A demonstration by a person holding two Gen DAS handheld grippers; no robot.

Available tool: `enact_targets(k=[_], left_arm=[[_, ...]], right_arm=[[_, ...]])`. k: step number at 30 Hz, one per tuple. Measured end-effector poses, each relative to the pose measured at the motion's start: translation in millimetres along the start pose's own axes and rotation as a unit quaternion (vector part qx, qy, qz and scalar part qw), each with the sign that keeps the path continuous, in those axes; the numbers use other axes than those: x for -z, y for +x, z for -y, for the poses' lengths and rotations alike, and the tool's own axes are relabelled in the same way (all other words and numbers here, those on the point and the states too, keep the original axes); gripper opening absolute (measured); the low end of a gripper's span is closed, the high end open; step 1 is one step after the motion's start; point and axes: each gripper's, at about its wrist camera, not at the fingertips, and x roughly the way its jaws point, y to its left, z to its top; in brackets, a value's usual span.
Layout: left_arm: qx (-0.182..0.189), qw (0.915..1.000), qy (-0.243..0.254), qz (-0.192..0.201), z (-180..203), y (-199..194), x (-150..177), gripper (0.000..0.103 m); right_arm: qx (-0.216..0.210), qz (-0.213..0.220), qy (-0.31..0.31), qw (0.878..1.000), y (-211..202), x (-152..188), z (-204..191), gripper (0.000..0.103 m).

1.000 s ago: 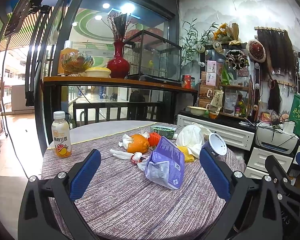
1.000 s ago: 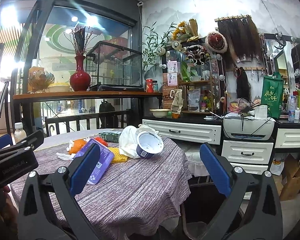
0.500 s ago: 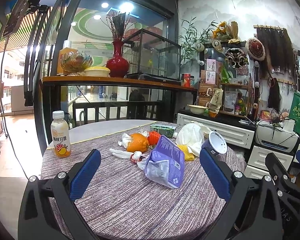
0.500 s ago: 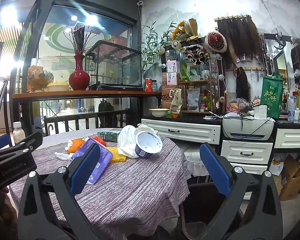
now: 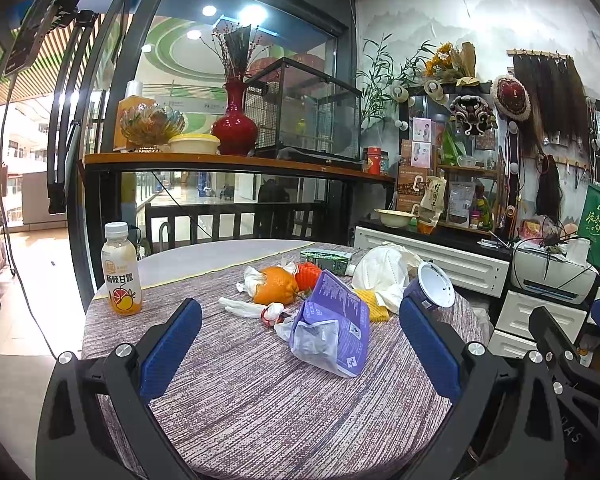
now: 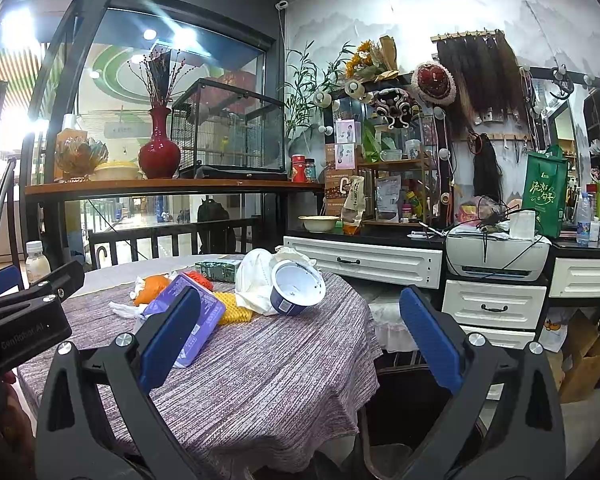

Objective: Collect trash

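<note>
Trash lies in a heap on a round table with a purple striped cloth (image 5: pixel 284 408): a purple snack bag (image 5: pixel 335 326), an orange (image 5: pixel 276 290), red foam netting (image 5: pixel 307 274), yellow netting (image 5: pixel 369 310), white crumpled bags (image 5: pixel 381 274), a blue tipped cup (image 5: pixel 429 290) and a green carton (image 5: pixel 325 258). My left gripper (image 5: pixel 300 344) is open and empty, just short of the purple bag (image 6: pixel 198 316). My right gripper (image 6: pixel 300 340) is open and empty, near the table's right edge, with the cup (image 6: pixel 296 288) ahead.
A juice bottle (image 5: pixel 120 270) stands upright at the table's left. A dark bin (image 6: pixel 415 424) sits on the floor right of the table. White drawers (image 6: pixel 495 304) and a printer (image 6: pixel 499 254) stand behind. A shelf with a red vase (image 5: pixel 234 126) is at the back.
Both views shift only slightly; the grippers stay open and the trash has not moved.
</note>
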Motion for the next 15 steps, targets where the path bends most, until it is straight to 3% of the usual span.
enact_targets(k=[15], left_arm=[[0.002, 0.9989, 0.004, -0.046, -1.8, 21.2, 4.6, 0.098]], right_arm=[[0.009, -0.028, -0.019, 0.999, 19.8, 6.8, 1.0, 0.098]])
